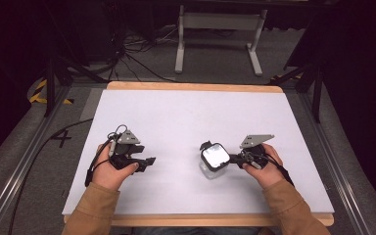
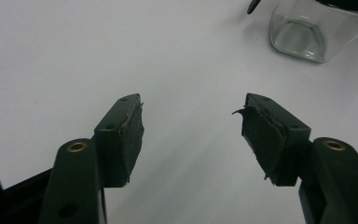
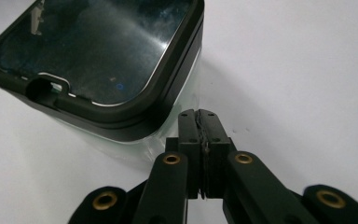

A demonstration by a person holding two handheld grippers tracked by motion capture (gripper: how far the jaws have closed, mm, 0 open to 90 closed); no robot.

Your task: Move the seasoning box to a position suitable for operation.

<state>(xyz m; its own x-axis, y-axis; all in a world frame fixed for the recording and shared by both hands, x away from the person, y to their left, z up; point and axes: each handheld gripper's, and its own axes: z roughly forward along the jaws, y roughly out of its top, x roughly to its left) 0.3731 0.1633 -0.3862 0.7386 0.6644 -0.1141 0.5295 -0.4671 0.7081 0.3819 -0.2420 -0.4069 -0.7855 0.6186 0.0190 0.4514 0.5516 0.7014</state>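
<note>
With my right gripper (image 3: 200,116) pressed together against the clear square glass jar with a black-rimmed lid (image 1: 214,157), a nudge could topple it, since my left gripper (image 2: 191,126) hangs spread and apart.

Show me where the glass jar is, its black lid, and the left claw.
glass jar (image 2: 303,35), left gripper view, on its clear glass base.
black lid (image 3: 98,51), right gripper view, on its glossy top panel.
left claw (image 2: 191,128), left gripper view, midway between its open tips.
</note>
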